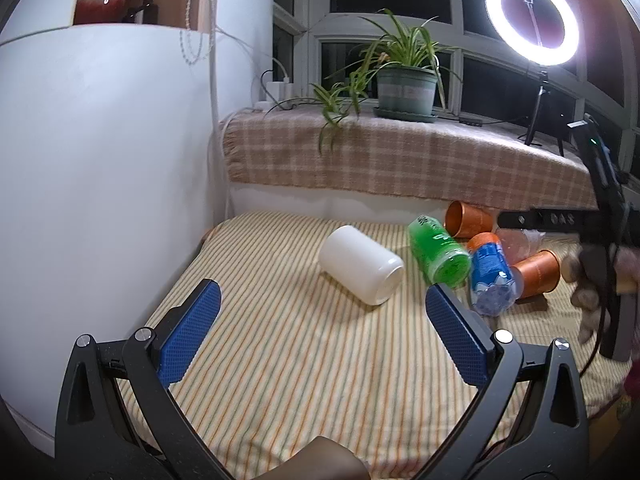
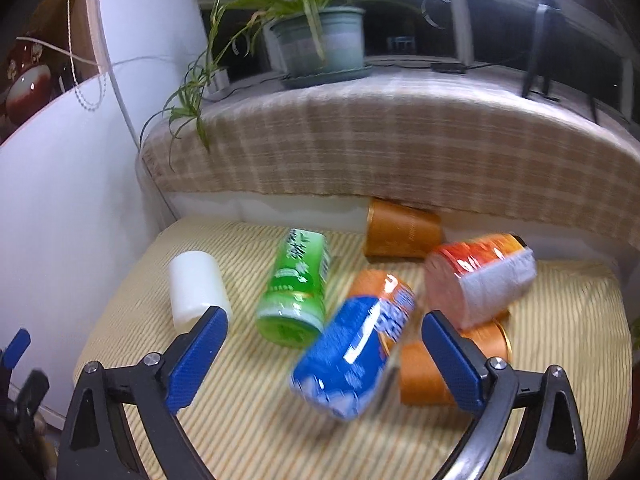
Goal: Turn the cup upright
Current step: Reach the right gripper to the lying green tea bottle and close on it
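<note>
**Six cups lying on their sides on the striped cloth**

Far left: curved white wall panel (image 1: 100,184). On yellow-striped cloth (image 1: 280,340), from left to right: smooth white plastic cup (image 1: 360,270) on its side, apart from the others; green printed cup (image 1: 438,254) on its side, just beside a blue-and-orange printed cup (image 1: 490,274), blurred in the right wrist view. Behind these, near the checked beige blanket (image 1: 400,160) on the ledge, a plain orange cup (image 1: 470,220) on its side. Further right, red-and-white printed cup (image 2: 480,280) tipped over a second plain orange cup (image 2: 424,372). None upright.

Left gripper (image 1: 322,312) with blue pads spread wide, holding nothing, short of the white cup. Right gripper (image 2: 324,340) also spread wide, empty, blue-and-orange cup between its fingers in view; contact not clear.

On the ledge: green potted plant (image 1: 406,88); at far right, glowing ring lamp (image 1: 532,18).
</note>
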{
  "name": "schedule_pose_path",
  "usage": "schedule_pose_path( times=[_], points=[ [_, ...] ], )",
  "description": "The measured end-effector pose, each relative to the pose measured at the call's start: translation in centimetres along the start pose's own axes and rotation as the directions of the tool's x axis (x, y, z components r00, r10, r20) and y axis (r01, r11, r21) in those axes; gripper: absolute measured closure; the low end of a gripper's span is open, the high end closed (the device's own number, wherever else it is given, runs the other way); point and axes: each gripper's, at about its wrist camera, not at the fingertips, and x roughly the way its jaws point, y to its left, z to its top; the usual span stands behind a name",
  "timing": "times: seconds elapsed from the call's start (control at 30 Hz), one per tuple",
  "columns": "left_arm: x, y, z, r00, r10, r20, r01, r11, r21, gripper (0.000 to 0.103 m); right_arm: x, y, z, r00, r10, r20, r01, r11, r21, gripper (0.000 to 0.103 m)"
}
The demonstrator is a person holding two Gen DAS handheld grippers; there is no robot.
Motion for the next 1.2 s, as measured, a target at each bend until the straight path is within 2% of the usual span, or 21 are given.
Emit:
schedule_pose_path(
  times=[0.17, 0.47, 0.67, 1.07, 1.2],
  points=[
    [0.1, 1.3, -0.6, 1.000, 0.011, -0.026, -0.012, 1.000, -0.026, 0.000, 3.8, 1.0, 2.3, 0.992, 0.037, -0.117, -0.039, 0.999, -0.018, 0.010],
    [-0.1, 2.8, -1.0, 0.998, 0.041, -0.037, -0.043, 0.998, -0.045, 0.000, 10.4, 2.1, 4.1, 0.955, 0.040, -0.294, -0.050, 0.998, -0.027, 0.016],
    [0.0, 3.6, -1.1, 0.997, 0.056, -0.043, -0.059, 0.997, -0.057, 0.000, 13.0, 2.0, 4.5, 0.935, 0.026, -0.354, -0.037, 0.999, -0.023, 0.020],
    [0.3, 3.6, -1.2, 0.997, 0.054, -0.048, -0.057, 0.997, -0.057, 0.000, 15.3, 2.2, 4.3, 0.904, 0.041, -0.425, -0.051, 0.999, -0.014, 0.025],
    [0.2, 3.7, -1.3, 0.997, 0.058, -0.047, -0.060, 0.996, -0.062, 0.000, 16.2, 2.6, 4.1, 0.893, 0.039, -0.449, -0.053, 0.998, -0.021, 0.031]
  ],
)
